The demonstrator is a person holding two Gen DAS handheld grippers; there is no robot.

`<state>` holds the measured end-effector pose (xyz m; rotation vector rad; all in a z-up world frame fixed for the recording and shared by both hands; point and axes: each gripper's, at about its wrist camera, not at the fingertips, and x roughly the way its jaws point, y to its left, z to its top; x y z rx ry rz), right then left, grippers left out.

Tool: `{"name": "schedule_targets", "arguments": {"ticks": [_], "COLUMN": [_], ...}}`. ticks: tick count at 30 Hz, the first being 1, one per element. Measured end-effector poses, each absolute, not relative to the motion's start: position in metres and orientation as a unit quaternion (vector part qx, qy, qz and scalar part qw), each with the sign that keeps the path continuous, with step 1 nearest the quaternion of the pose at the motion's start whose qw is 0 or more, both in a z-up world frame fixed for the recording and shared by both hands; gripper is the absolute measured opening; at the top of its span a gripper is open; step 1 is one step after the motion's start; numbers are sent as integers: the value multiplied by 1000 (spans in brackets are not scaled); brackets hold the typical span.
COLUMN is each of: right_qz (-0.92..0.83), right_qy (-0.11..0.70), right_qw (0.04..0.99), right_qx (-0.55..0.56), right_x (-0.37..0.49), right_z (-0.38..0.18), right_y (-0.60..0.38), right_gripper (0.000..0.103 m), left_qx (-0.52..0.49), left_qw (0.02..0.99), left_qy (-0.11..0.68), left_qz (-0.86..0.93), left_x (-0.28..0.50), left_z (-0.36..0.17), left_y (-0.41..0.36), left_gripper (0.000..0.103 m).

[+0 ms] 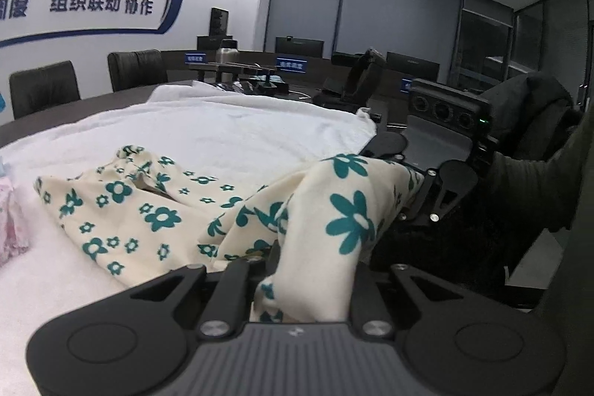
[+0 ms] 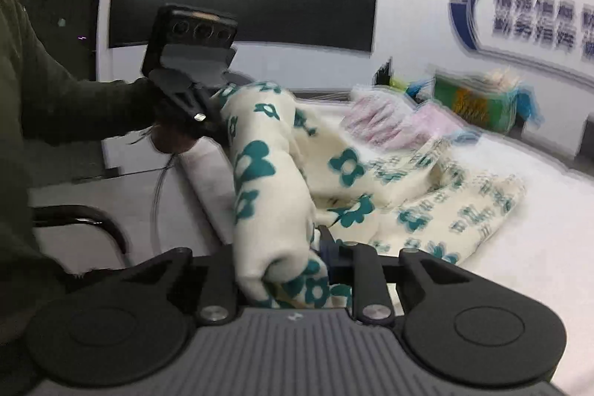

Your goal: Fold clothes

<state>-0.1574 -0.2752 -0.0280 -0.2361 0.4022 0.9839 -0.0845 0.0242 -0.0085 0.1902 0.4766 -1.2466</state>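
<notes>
Pinching one edge of floral garment (image 1: 148, 210) in both hand-held grippers, left (image 1: 297, 270) and right (image 2: 293, 266), for lift off white-covered surface (image 1: 222, 132); rest trailing on it.

Cream garment (image 1: 156, 210) printed with teal flowers lies on a white towel-like cover (image 1: 237, 132). At nine o'clock in the left wrist view, a pink patterned cloth (image 1: 11, 229). Both grippers are black with grey bodies.

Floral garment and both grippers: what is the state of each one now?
Floral garment: unfolded, one edge lifted, the rest lying on the white cloth.
Left gripper: jaws shut on the garment.
Right gripper: jaws shut on the garment.
</notes>
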Motion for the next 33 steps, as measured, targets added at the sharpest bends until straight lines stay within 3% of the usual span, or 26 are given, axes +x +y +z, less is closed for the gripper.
{"name": "schedule_targets", "arguments": {"ticks": [5, 7, 9, 10, 11, 16, 22, 24, 25, 26, 27, 28, 33], "right_qz": [518, 531, 522, 510, 496, 405, 352, 341, 336, 331, 331, 341, 391], "right_qy": [233, 260, 293, 303, 309, 321, 337, 338, 338, 338, 340, 341, 349], "right_qw": [822, 806, 798, 799, 801, 830, 840, 842, 842, 843, 844, 842, 813], "right_qx": [-25, 16, 69, 97, 127, 210, 238, 247, 251, 255, 252, 243, 255], "right_x": [-135, -118, -91, -78, -66, -30, -20, -18, -18, -17, -16, -16, -14], "right_z": [-15, -10, -8, -9, -9, -9, -19, -22, -24, -26, -25, -22, -9], "right_y": [-299, -307, -311, -315, -319, -333, -334, -334, -334, -333, -330, -325, -319], "right_gripper": [20, 21, 25, 33, 36, 36, 42, 42, 35, 30, 26, 20, 13], "left_qx": [45, 9, -34, -55, -77, -147, -186, -204, -206, -207, -213, -219, -266], "left_qw": [753, 754, 767, 774, 780, 806, 823, 826, 829, 831, 827, 823, 812], "left_qy": [263, 297, 325, 335, 344, 398, 392, 383, 379, 376, 385, 395, 401], "left_qz": [-602, -585, -552, -535, -517, -413, -366, -359, -356, -353, -349, -344, -330], "left_x": [-74, -56, -33, -22, -11, 27, 20, 15, 13, 10, 9, 7, -14], "left_z": [-6, -4, -5, -6, -6, -14, -14, -14, -13, -13, -15, -17, -12], "left_y": [28, 30, 35, 38, 41, 53, 65, 68, 62, 57, 54, 52, 63], "left_gripper": [13, 19, 52, 54, 54, 65, 66, 62, 59, 48, 21, 7, 4]}}
